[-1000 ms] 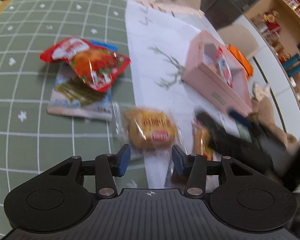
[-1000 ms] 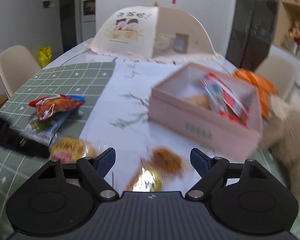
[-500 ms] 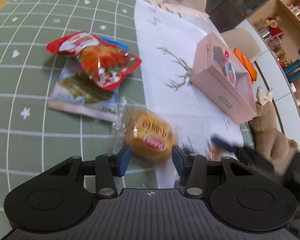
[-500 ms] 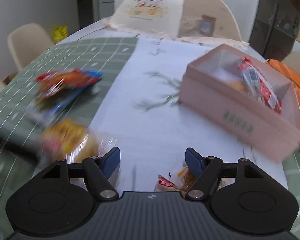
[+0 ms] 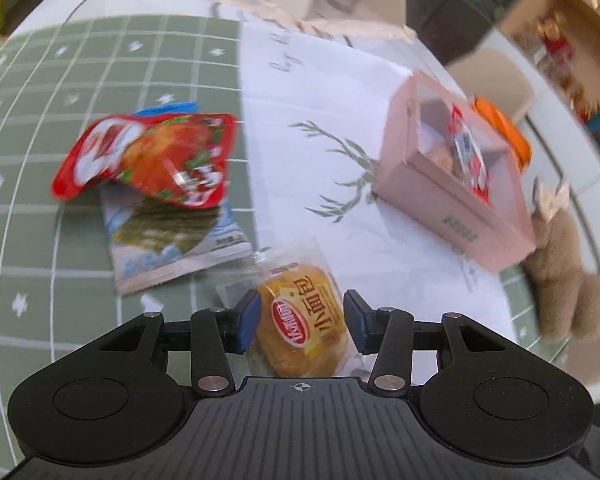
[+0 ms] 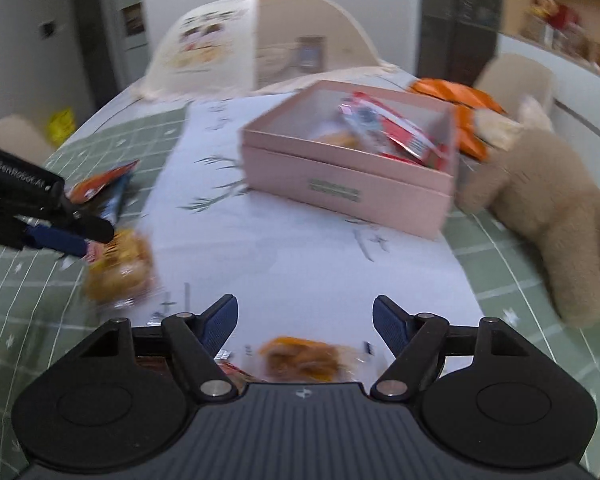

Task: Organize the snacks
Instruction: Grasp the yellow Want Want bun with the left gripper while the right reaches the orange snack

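A clear-wrapped yellow bun pack [image 5: 304, 320] lies at the seam of the green mat and white cloth. My left gripper [image 5: 301, 322] straddles it, open, blue pads either side without squeezing. The right wrist view shows the same bun pack [image 6: 120, 268] under the left gripper [image 6: 60, 232]. My right gripper [image 6: 305, 320] hangs over the white cloth, its jaws opening; a small orange snack pack [image 6: 300, 360] lies low between them, untouched. The pink box [image 5: 452, 216] [image 6: 340, 188] holds a red packet and other snacks.
A red snack bag [image 5: 152, 160] rests on a seaweed pack [image 5: 172, 240] on the green mat. A plush bear [image 6: 548, 208] sits right of the box, an orange item [image 6: 460, 96] behind it. A mesh food cover [image 6: 260, 40] stands at the table's far end.
My left gripper moved forward until the bun pack came between its fingers. The right gripper swung across the cloth, its jaws narrowing and then widening, with the small orange pack still beneath it.
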Available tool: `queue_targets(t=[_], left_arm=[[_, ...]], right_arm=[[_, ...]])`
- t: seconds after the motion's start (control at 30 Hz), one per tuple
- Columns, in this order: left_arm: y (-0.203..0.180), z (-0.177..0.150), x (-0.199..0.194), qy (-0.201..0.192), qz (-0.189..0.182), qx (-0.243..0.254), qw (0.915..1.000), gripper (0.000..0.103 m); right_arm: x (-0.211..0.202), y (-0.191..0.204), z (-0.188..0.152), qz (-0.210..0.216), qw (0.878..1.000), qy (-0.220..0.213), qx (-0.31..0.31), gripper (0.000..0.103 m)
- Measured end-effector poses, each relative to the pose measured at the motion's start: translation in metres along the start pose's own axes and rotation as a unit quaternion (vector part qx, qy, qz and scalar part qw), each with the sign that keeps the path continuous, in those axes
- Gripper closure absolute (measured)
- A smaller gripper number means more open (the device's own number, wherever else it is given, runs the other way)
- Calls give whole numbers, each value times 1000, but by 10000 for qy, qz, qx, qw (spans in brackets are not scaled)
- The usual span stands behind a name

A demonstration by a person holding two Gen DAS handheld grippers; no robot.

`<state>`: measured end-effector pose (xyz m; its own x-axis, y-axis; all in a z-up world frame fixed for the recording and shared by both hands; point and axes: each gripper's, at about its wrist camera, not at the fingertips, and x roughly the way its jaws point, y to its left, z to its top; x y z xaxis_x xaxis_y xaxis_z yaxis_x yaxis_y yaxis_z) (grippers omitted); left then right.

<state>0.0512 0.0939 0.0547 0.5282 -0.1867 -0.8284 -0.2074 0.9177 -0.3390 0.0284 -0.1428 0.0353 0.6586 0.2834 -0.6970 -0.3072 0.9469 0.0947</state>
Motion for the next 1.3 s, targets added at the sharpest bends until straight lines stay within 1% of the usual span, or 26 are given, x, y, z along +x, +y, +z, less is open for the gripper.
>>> queue_targets(t=[0.07,0.1,0.17,0.23,0.27,0.4,0.47,0.57,0.63,0.67,0.73,0.77,0.87,0.9,0.93,0.97,1.03,1.1,1.13,1.2,1.3], left_arm=[[-14,-3,10,134,200,395,9989,52],[-20,-5,15,208,266,599,9976,46],[-32,-13,22,271,378,1024,9937,39],[-37,-18,26,236,469,1236,9909,37],[-37,-19,26,218,473,1250,9908,37],[-33,-23,19,150,285,1225,9920,45],[-32,-31,13,208,205,1362,9903,46],[-30,-46,2,243,229,1587,9868,46],[-24,-55,-5,264,254,1578,9868,46],[-20,-59,-9,277,240,1497,9881,46],[-11,-63,-13,284,192,1339,9904,46],[-7,-64,-15,285,176,1249,9916,46],[4,-64,-19,288,171,1081,9936,46],[7,-65,-19,294,167,1052,9939,46],[9,-65,-21,300,155,1027,9941,46],[10,-66,-22,300,139,1003,9944,45],[12,-68,-23,296,113,968,9948,45],[13,-69,-23,295,91,936,9951,45],[14,-70,-24,302,77,920,9953,45],[14,-71,-23,320,50,887,9955,45],[14,-72,-23,325,32,826,9960,44]], right_arm=[[-2,-6,-8,88,9996,81,248,27],[-3,-8,-11,121,9994,121,307,27],[-6,-7,-18,130,9993,164,304,27],[-11,-6,-23,76,9997,137,185,27],[-14,-4,-24,50,9999,113,114,27],[-24,-4,-32,73,9999,99,-36,23],[-24,-3,-36,187,9996,193,-11,23],[-22,-3,-39,318,9990,316,58,23],[-22,-2,-41,414,9984,361,119,23],[-21,-1,-42,486,9979,388,156,23],[-19,5,-44,732,9959,484,215,23],[-16,10,-45,953,9937,564,186,23],[-16,27,-44,1492,9865,660,-166,24],[-18,29,-41,1647,9840,626,-270,24],[-21,30,-38,1657,9841,529,-365,24],[-25,29,-33,1531,9863,365,-492,24],[-27,23,-23,1075,9923,68,-608,24],[-22,9,-14,566,9969,-80,-541,24],[-18,2,-11,404,9979,-93,-503,24],[-10,-9,-7,295,9985,-33,-469,24],[1,-17,-5,340,9977,351,-466,24]])
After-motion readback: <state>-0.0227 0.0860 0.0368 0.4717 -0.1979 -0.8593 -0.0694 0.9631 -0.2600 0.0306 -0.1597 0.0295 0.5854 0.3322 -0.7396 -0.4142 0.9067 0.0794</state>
